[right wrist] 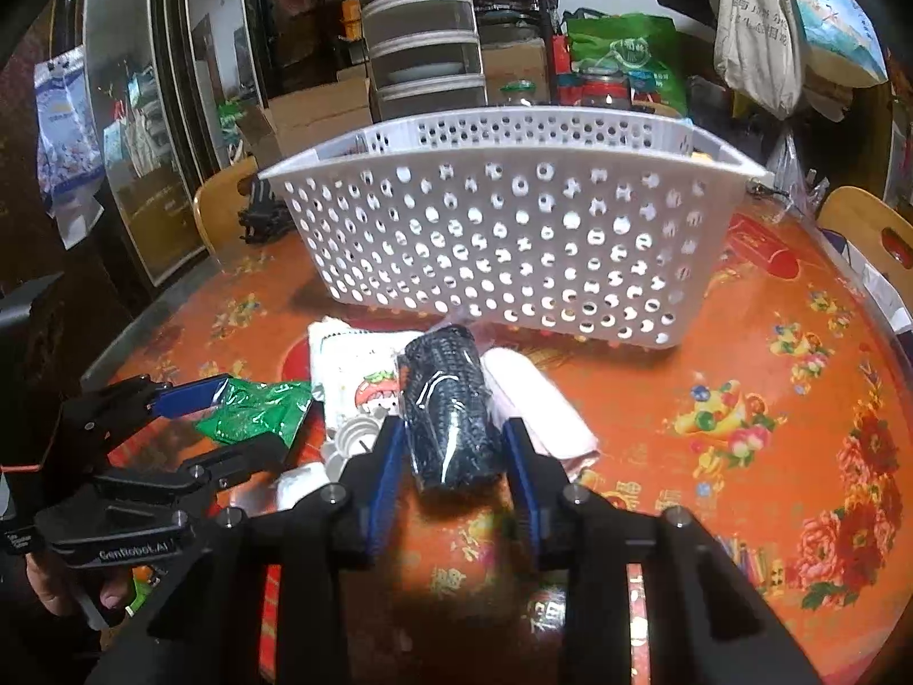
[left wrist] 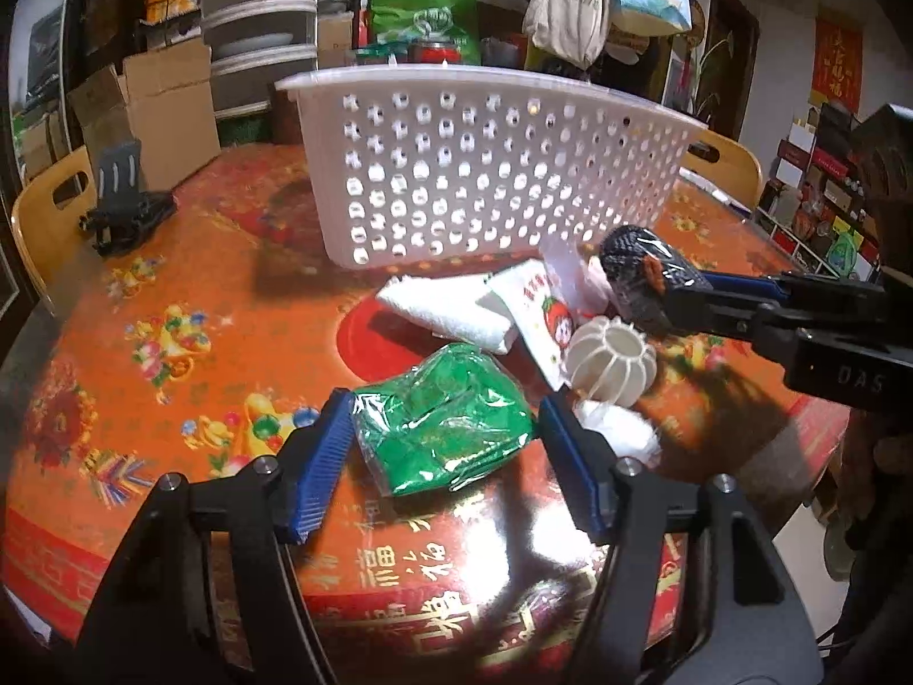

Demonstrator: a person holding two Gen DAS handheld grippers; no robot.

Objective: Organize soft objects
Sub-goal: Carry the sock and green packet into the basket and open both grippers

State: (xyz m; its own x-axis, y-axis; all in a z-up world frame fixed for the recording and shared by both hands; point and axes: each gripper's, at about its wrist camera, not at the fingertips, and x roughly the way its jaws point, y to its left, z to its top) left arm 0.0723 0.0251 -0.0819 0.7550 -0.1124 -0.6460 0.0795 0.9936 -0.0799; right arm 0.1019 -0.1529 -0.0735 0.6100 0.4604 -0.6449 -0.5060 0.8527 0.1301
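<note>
A white perforated basket (left wrist: 485,171) stands on the table; it also shows in the right wrist view (right wrist: 513,240). My left gripper (left wrist: 442,428) straddles a green packet in clear wrap (left wrist: 445,428), jaws touching its sides; the packet also shows in the right wrist view (right wrist: 257,408). My right gripper (right wrist: 453,439) is closed on a black knitted roll in clear wrap (right wrist: 451,405), seen in the left wrist view (left wrist: 645,268) held above the table. A folded white towel (left wrist: 439,308), a strawberry-print cloth (left wrist: 542,314), a white ribbed ball (left wrist: 610,357) and a white wad (left wrist: 619,434) lie between.
The round table has an orange-red floral cover (left wrist: 171,342). A black stand (left wrist: 122,200) sits at the far left. Wooden chairs (left wrist: 45,211) flank the table. Cardboard boxes (left wrist: 154,97), stacked drawers and hanging bags fill the background.
</note>
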